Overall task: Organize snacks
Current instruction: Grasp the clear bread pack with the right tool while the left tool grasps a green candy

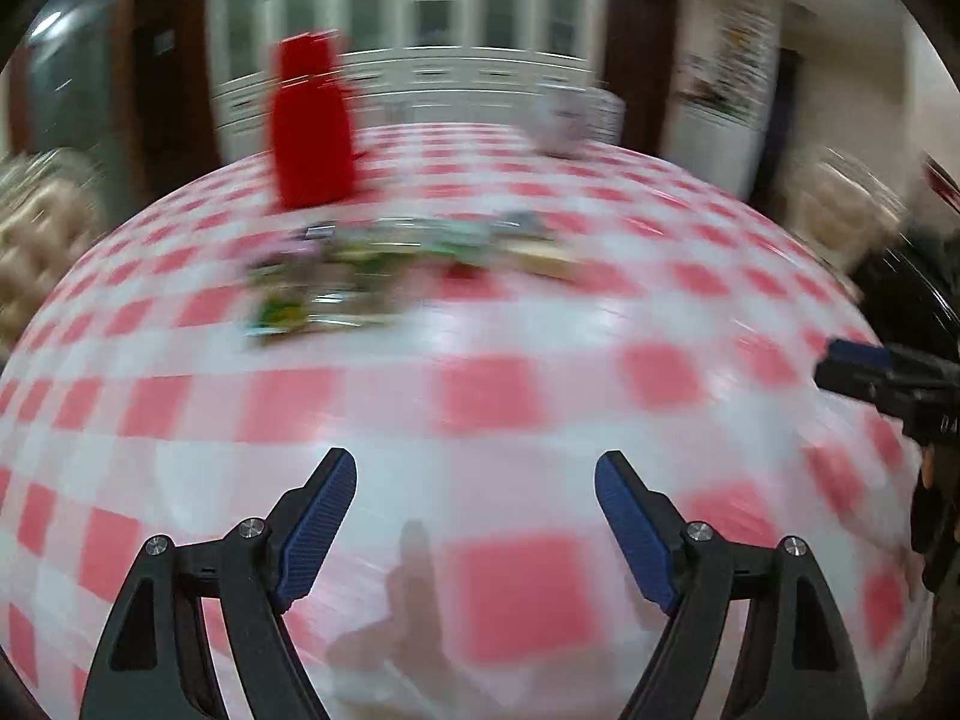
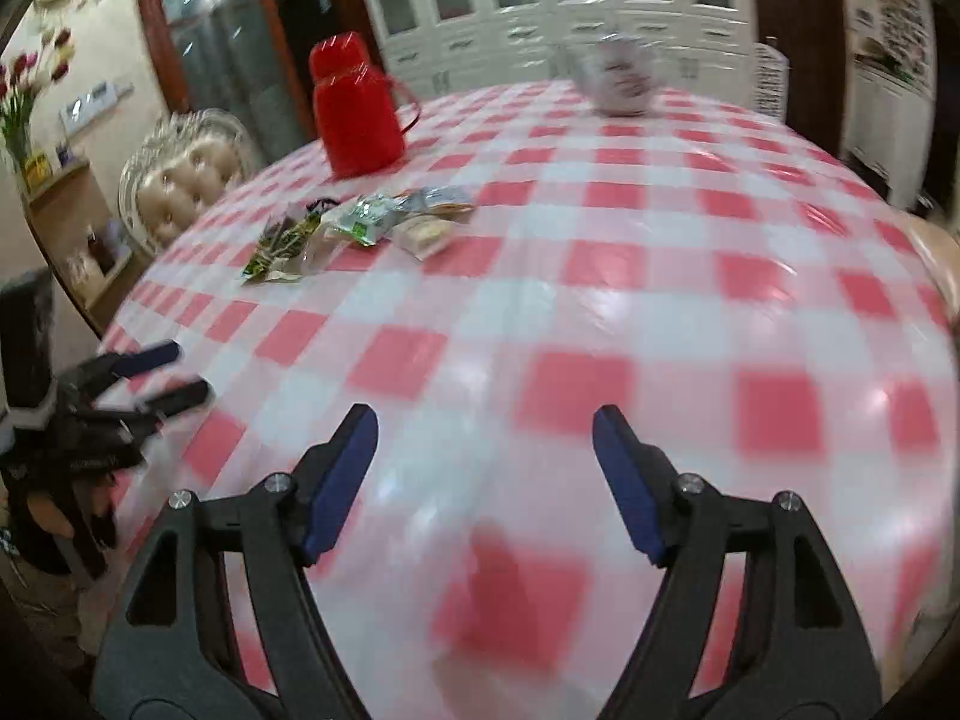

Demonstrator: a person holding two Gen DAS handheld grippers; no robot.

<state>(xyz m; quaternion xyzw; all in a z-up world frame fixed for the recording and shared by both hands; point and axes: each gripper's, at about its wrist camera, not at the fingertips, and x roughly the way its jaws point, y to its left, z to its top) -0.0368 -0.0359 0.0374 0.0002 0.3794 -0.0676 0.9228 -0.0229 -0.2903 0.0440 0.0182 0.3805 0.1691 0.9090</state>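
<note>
Left wrist view: the left tongs (image 1: 474, 483) stand apart with nothing between their blue pads, over bare red-and-white checked cloth on the desk (image 1: 498, 396). The snack packets (image 1: 396, 264) lie in a loose heap well ahead of them, toward the far side of the desk and slightly left, badly smeared by blur. Behind the heap stands a red jug (image 1: 312, 126); a white bowl-like vessel (image 1: 561, 120) sits at the far edge. The right tongs (image 1: 864, 369) poke in at the right border. No writing on the packets can be read here.

Right wrist view: the right tongs (image 2: 485, 438) are also apart and empty, above the checked cloth. The snack packets (image 2: 360, 231) lie far ahead and to the left, just in front of the red jug (image 2: 357, 111). Green and clear wrappers show, but their print is too small to read. The left tongs (image 2: 174, 369) appear at the left edge, apart from the packets
</note>
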